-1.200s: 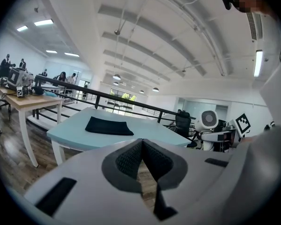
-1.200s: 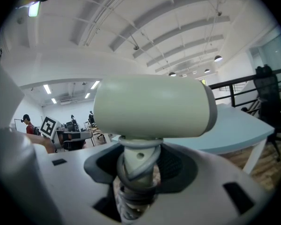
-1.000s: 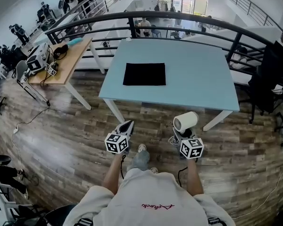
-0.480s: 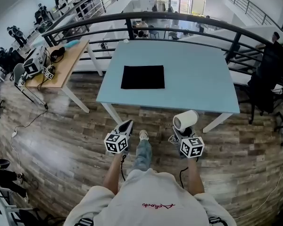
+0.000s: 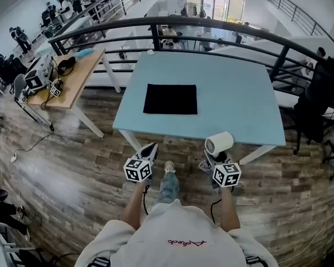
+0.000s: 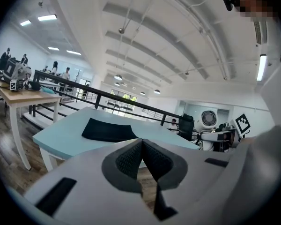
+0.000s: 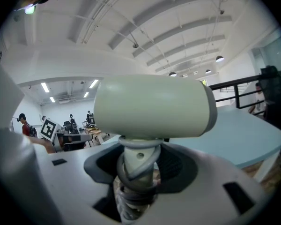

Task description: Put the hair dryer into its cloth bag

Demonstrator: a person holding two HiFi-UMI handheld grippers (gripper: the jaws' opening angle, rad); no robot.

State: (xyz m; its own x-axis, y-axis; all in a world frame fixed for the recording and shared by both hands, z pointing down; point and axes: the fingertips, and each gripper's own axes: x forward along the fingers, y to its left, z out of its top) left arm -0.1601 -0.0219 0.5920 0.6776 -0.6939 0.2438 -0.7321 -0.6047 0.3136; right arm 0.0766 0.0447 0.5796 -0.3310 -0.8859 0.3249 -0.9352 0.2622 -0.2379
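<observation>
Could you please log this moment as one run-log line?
right gripper: jaws shut on hair dryer handle | left gripper: jaws shut, empty | cloth bag: flat on table, untouched | step: hair dryer not yet in bag

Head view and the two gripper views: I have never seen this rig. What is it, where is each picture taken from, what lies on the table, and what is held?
There is no robot here. A person holds a hand-held two-jaw gripper in each hand, and the marker cubes are part of those grippers. The head view looks down from the person's head. Each gripper view looks along that gripper's own jaws. On the light blue table lies a flat black cloth bag. The left gripper is shut with nothing in it. The right gripper is clamped on the handle of a white hair dryer, whose cord is wound round that handle.
</observation>
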